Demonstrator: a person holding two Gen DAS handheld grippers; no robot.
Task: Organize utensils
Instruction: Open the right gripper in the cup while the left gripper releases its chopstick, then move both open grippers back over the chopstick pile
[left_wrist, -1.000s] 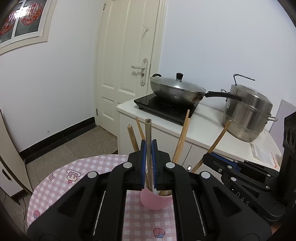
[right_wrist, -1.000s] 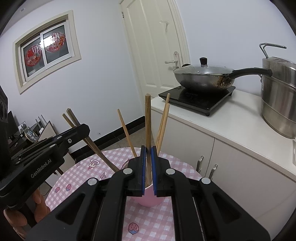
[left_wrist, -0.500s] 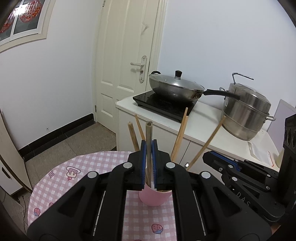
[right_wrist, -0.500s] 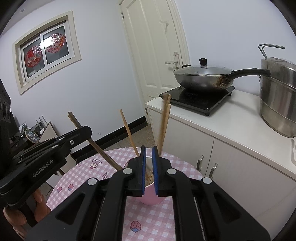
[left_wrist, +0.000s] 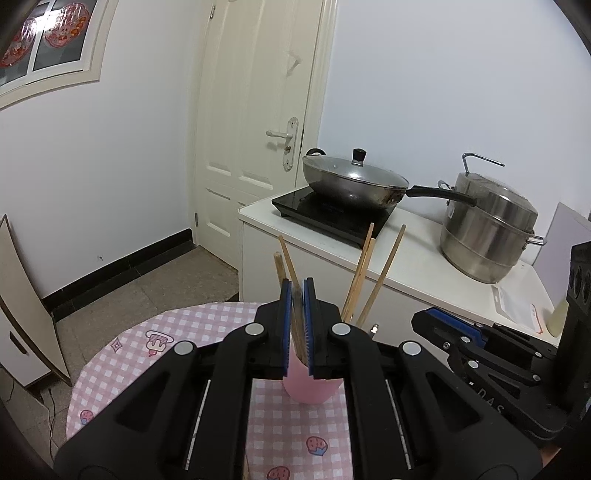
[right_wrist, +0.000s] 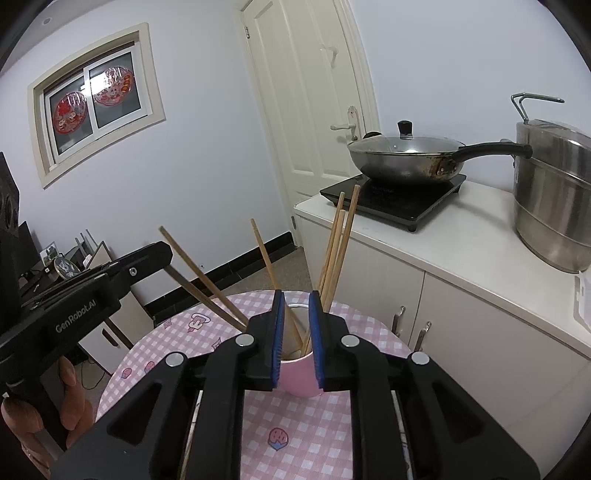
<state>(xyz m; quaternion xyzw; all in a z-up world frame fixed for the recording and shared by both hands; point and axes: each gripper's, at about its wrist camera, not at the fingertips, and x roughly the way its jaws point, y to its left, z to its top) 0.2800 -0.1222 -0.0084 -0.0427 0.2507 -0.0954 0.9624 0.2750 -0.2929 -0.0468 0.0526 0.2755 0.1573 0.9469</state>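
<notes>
A pink cup (left_wrist: 312, 389) stands on a round table with a pink checked cloth (left_wrist: 147, 343) and holds several wooden chopsticks (left_wrist: 380, 275). My left gripper (left_wrist: 297, 326) is just above the cup, jaws slightly parted, with a dark chopstick (left_wrist: 297, 325) loose and blurred between them. My right gripper (right_wrist: 297, 338) is open and empty right over the cup (right_wrist: 295, 382), whose chopsticks (right_wrist: 341, 243) stick up past its fingers. The left gripper also shows in the right wrist view (right_wrist: 162, 254), beside a slanted chopstick (right_wrist: 201, 277).
A white counter (left_wrist: 424, 266) behind the table carries a black cooktop with a lidded wok (left_wrist: 354, 181) and a steel steamer pot (left_wrist: 487, 229). A white door (left_wrist: 258, 129) is at the back. A person's hand (right_wrist: 70, 391) holds the left gripper.
My right gripper has opened and its chopstick has dropped into the cup. My left gripper's jaws have parted a little and its chopstick has slid lower, toward the cup.
</notes>
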